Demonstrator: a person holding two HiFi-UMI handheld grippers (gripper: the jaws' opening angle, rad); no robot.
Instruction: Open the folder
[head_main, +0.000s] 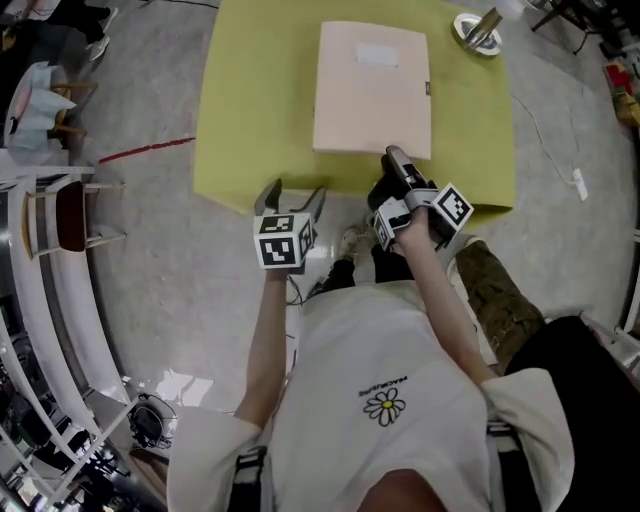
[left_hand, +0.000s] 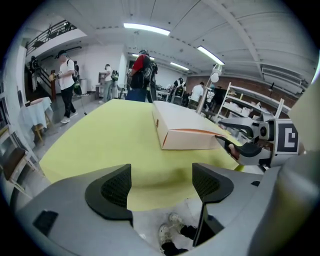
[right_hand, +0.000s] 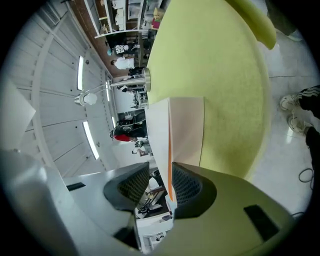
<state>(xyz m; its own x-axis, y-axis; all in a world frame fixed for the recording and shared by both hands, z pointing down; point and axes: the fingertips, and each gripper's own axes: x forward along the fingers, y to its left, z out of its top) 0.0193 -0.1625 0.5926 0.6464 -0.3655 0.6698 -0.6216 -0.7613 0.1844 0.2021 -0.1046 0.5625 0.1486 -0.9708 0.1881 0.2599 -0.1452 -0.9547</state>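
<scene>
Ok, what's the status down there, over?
Left gripper open, empty, at yellow table's near edge. Right gripper astride folder's near edge, grip unclear. Folder closed, lying flat. Nothing on its lid.

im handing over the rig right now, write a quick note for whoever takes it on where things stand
Left gripper: open and empty, over the near edge of the yellow table, left of the folder and apart from it.
Right gripper: closed on the cover's edge at the folder's near right corner, one jaw above it and one below.
Folder: lies flat on the table, cover down.
Done: the cover is gripped.
Left: lift the cover and swing it open. The left gripper could probably steady the base if it slides.
</scene>
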